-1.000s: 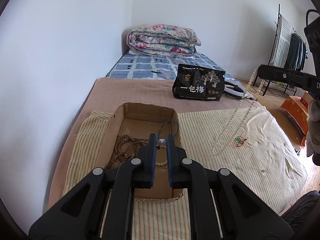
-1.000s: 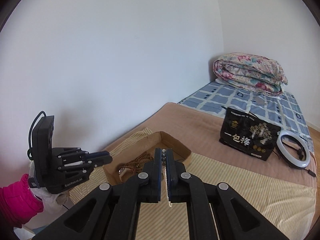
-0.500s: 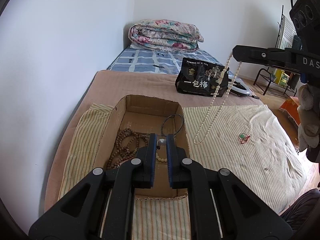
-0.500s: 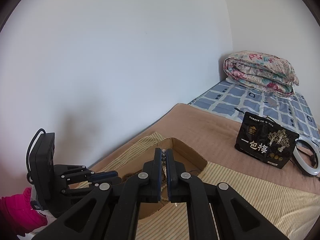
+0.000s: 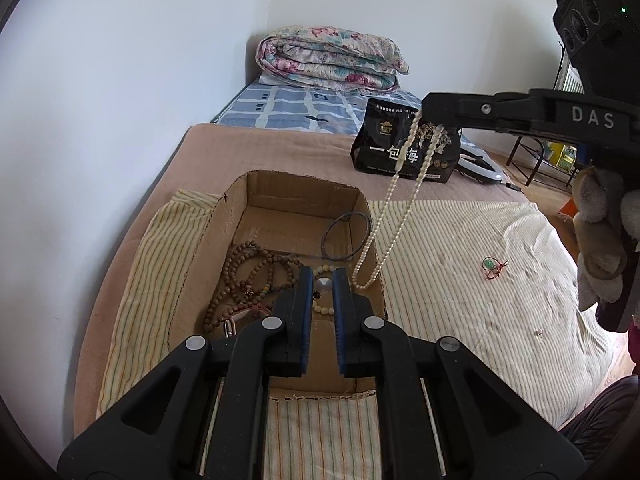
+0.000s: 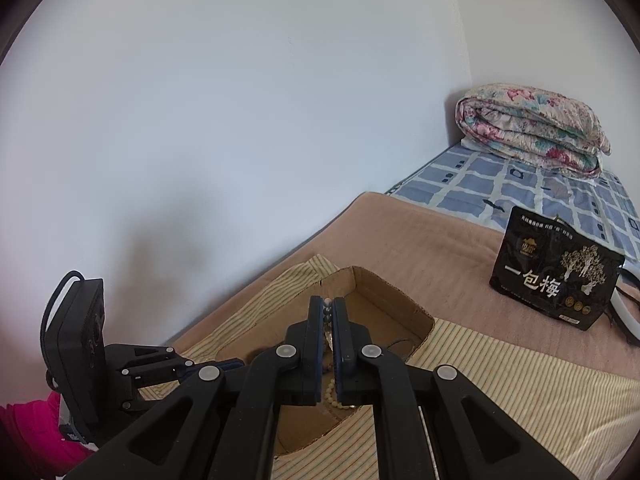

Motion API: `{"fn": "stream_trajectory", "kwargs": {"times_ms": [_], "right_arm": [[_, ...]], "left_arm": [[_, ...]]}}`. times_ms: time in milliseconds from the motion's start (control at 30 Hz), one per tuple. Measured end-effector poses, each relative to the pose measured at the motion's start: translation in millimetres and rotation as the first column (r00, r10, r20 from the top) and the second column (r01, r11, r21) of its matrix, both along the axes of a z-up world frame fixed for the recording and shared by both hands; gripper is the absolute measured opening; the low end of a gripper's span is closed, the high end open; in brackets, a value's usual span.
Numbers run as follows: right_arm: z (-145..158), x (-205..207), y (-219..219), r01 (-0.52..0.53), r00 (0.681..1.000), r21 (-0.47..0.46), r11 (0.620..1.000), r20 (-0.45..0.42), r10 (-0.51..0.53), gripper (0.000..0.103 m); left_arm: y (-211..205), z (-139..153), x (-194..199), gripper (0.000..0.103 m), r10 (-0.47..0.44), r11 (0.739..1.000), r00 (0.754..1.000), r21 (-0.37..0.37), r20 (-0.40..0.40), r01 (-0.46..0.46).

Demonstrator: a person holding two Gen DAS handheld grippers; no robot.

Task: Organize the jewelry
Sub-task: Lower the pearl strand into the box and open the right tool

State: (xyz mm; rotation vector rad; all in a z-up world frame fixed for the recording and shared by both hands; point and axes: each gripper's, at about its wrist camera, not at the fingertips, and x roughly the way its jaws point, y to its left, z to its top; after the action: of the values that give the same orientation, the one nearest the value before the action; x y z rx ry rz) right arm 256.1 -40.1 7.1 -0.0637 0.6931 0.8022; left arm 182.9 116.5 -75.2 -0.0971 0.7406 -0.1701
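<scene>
Since a second ago, right tool [image 5: 430,114] has carried the pearl necklace [image 5: 394,208] from over the striped cloth [image 5: 460,280] to the cardboard box [image 5: 298,194]; loop's low end now hangs just inside the box's right wall. Right tool clamped tight on the strand. Left tool [image 5: 323,286] over the box's near end, nearly closed on a small silver round piece. Inside the box: brown bead strands [image 5: 248,276], dark bangle [image 5: 346,236] against the right wall. Right of the box, well apart on the cloth: green-bead trinket [image 5: 494,267].
</scene>
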Motion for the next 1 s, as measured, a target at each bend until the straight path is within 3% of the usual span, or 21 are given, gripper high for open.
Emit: {"fn": "stream_trajectory", "kwargs": {"times_ms": [367, 700, 800, 867, 933, 1000], "right_arm": [[-46, 16, 7, 0.013, 0.996, -0.046, 0.999, -0.082, -0.017, 0.001], [-66, 23, 6, 0.037, 0.992, -0.063, 0.997, -0.12, -0.044, 0.005], [-66, 22, 6, 0.055, 0.992, -0.067, 0.996, -0.108, -0.062, 0.044], [-63, 20, 4, 0.067, 0.993, -0.064, 0.996, -0.095, -0.072, 0.054], [-62, 19, 3, 0.08, 0.992, -0.066, 0.995, -0.088, -0.085, 0.075], [-60, 17, 2, 0.087, 0.993, -0.063, 0.994, -0.077, -0.092, 0.086]], "left_arm": [[-1, -17, 2, 0.008, 0.004, 1.0, 1.0, 0.01, -0.028, -0.004], [-3, -24, 3, 0.008, 0.006, 1.0, 0.999, 0.028, -0.04, -0.005], [-5, -24, 4, 0.009, 0.009, 0.999, 0.999, 0.048, -0.039, -0.007], [-4, -25, 4, 0.033, 0.014, 0.998, 0.999, 0.055, -0.034, -0.013], [-3, -24, 2, 0.042, 0.022, 0.998, 1.0, 0.054, -0.021, -0.021], [-3, -25, 2, 0.042, 0.03, 0.998, 0.999, 0.059, -0.02, -0.029]]}}
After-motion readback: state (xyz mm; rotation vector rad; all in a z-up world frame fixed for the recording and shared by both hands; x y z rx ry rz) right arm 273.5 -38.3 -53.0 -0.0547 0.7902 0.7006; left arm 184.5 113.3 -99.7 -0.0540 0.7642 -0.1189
